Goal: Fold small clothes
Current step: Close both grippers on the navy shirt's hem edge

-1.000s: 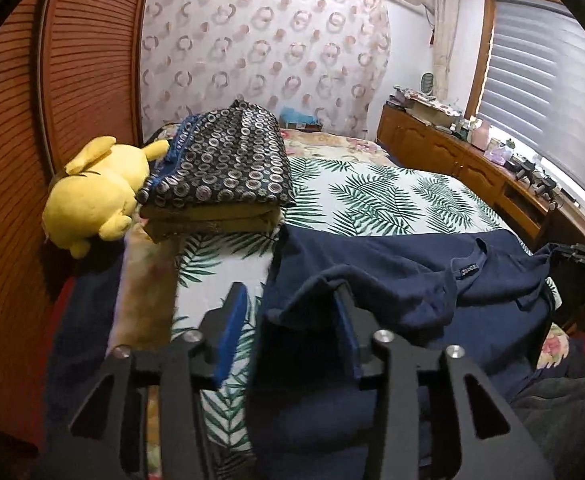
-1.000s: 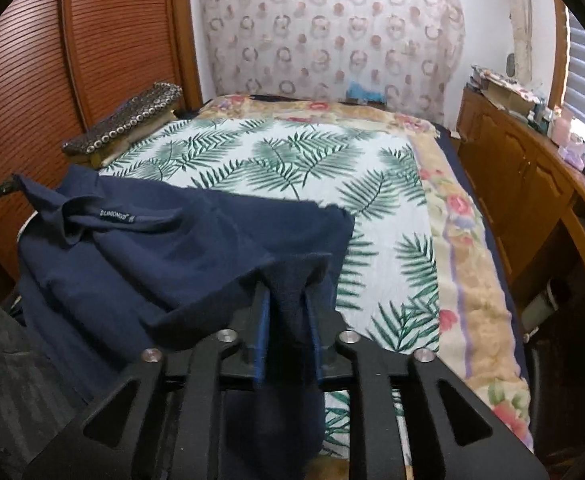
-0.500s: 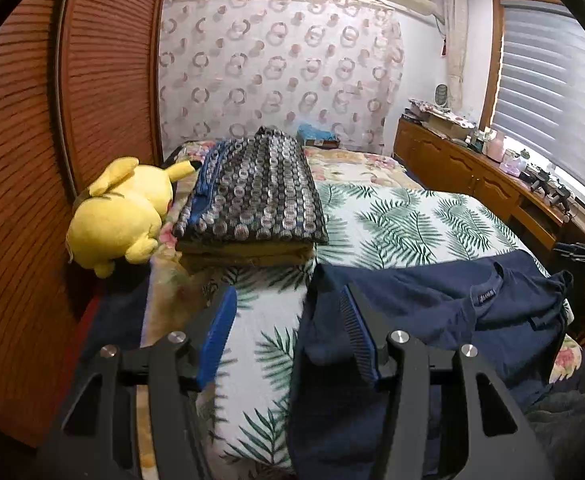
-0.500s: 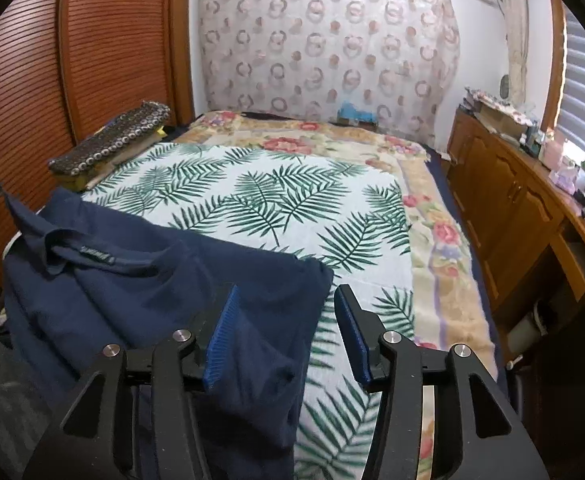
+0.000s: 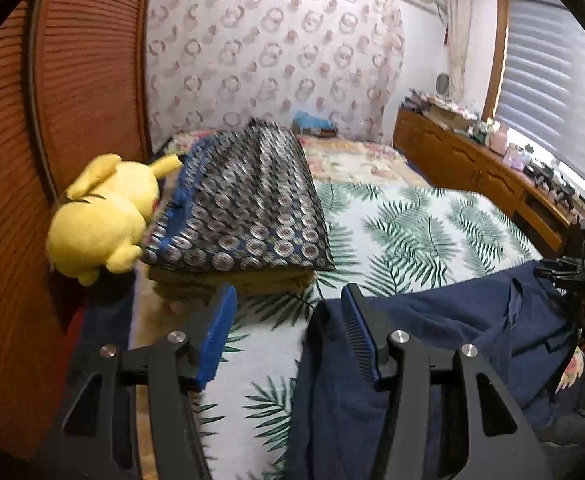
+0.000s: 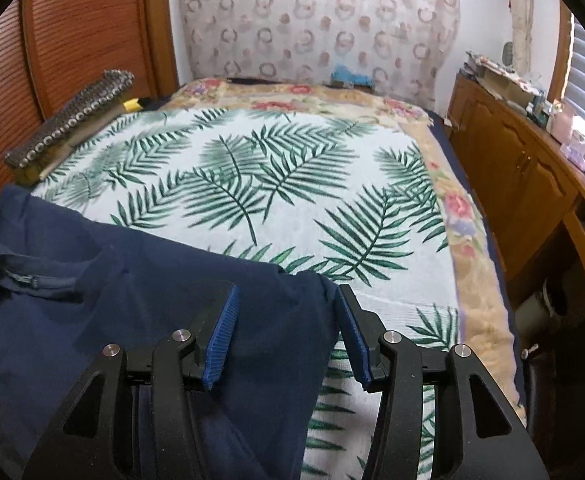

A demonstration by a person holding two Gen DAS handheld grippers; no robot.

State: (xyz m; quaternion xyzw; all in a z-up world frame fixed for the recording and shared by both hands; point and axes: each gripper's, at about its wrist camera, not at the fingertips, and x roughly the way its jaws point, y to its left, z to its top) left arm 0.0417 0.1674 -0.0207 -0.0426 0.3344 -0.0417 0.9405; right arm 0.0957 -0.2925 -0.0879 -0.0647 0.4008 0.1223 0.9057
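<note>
- Leaf-print bedspread (image 6: 292, 184) over the bed, floral border along its far and right sides.
- Navy shirt (image 6: 132, 300) spread flat on the near part of the bedspread, collar toward the left in the right wrist view, lower part running off the near edge.
- Folded dotted blanket (image 5: 248, 208) on a mustard layer, far left of the bed, well apart from the shirt.
- Yellow plush (image 5: 104, 216) just beside the blanket, against the wooden doors.
- Left gripper (image 5: 288, 320): about half open, nothing clamped; shirt edge just behind the right finger, bare bedspread between the pads.
- Right gripper (image 6: 284, 332): just opened to about half, shirt corner lying loose between the pads, not pinched.
</note>
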